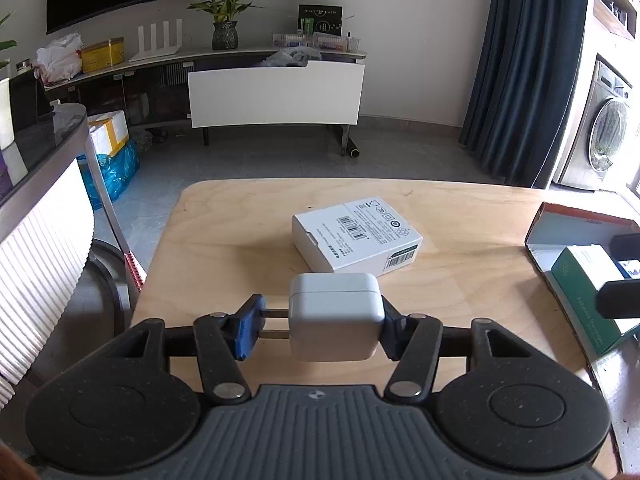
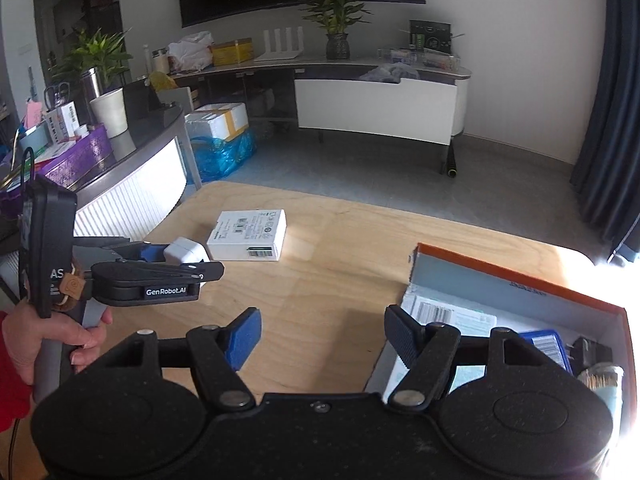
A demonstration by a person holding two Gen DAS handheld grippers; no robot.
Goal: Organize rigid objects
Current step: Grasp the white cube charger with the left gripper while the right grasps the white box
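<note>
My left gripper (image 1: 320,326) is shut on a white plug charger (image 1: 334,316), its metal prongs pointing at the left pad, held just above the wooden table (image 1: 224,256). The charger also shows in the right wrist view (image 2: 182,251). A flat white box with barcodes (image 1: 356,236) lies on the table just beyond it and also shows in the right wrist view (image 2: 250,235). My right gripper (image 2: 320,340) is open and empty, over the table beside the left wall of an orange cardboard box (image 2: 516,280).
The orange box (image 1: 560,216) at the table's right holds a green-white carton (image 1: 588,284), a blue packet (image 2: 546,344) and a black adapter (image 2: 592,354). A curved counter (image 2: 132,184) stands left of the table. The table's far edge drops to grey floor.
</note>
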